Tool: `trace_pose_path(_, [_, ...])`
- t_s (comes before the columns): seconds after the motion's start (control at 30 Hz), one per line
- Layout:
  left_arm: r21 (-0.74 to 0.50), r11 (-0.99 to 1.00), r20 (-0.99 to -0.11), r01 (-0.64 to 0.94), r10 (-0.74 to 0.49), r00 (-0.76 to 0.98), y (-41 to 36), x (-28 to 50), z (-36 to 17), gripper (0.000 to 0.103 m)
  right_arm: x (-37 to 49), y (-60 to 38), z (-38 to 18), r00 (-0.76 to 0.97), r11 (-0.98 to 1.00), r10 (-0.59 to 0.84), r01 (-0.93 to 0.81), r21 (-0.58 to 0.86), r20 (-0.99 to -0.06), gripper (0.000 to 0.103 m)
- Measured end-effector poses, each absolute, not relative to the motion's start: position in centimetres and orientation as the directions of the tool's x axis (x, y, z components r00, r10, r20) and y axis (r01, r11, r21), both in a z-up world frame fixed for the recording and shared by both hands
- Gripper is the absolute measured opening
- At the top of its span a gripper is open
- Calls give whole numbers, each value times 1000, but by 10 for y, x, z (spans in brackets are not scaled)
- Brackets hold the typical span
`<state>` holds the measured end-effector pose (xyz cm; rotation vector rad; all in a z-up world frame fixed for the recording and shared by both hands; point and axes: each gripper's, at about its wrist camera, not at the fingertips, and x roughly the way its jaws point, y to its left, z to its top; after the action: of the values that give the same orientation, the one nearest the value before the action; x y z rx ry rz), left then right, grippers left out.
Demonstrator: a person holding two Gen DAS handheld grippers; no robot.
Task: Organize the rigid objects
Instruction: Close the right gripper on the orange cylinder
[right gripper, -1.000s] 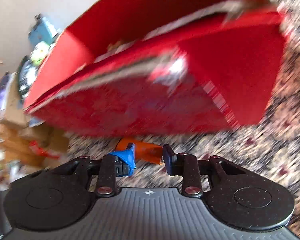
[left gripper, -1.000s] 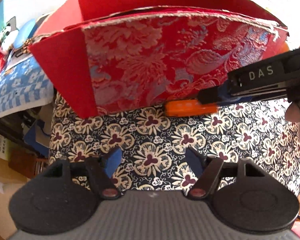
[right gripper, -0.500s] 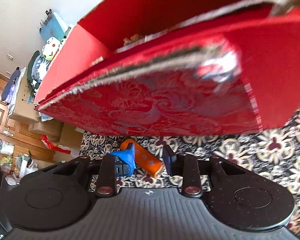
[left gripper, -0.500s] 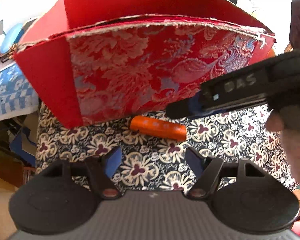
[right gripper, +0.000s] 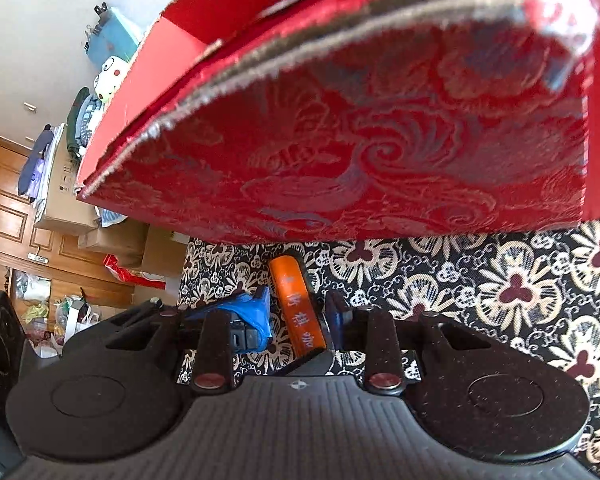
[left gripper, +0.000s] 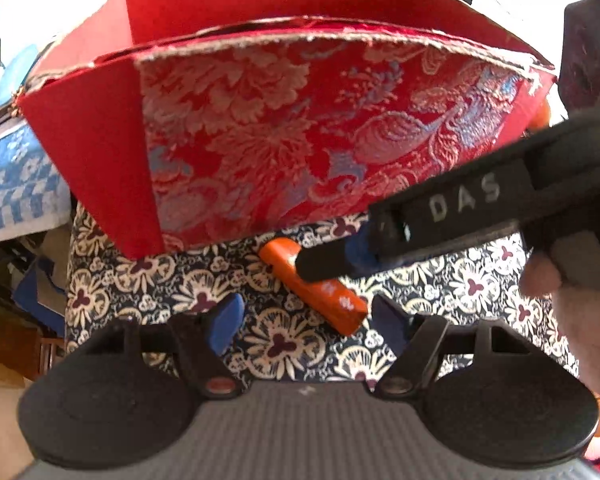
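Filling the upper half of both views, the large red open-topped box with brocade-covered side (left gripper: 300, 140) stands on the floral-patterned dark cloth (left gripper: 148, 280); treat it as the likely container. Below its front edge, at centre frame, the small orange rectangular bar with pale lettering (right gripper: 298, 308) lies flat on that cloth, just clear of the box. Your right gripper (right gripper: 296, 312) brackets the bar, its blue-taped finger (right gripper: 252, 312) on one long side and the dark finger on the other; the jaws stand narrow, yet whether the pads already press cannot be told. Your left gripper (left gripper: 304, 320), at lower centre of its own view, is spread wide and empty, with the bar's near end between its tips, untouched. Judge the bar light, stiff and smooth-skinned, hence prone to slip: pinch it across its width near mid-length, squarely on the long faces.
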<state>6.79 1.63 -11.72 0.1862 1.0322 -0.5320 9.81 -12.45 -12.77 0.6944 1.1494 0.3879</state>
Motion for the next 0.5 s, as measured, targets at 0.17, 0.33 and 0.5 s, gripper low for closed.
trace_pose_path(0.17, [-99,859,-847,502,-338,411,10,73,-120,69,100,-118,-127,380,733,618,39,679,-688,13])
trace_pose_path(0.33, [-71,849,-840,523,-334,428,1,72,-119,48,98,-122,-130,387,718,627,50,694,-676,12])
trace_pose_path(0.5, [-32,839,-835,543,-321,447,-7,69,-119,40,97,-129,-132,394,712,630,49,700,-669,12])
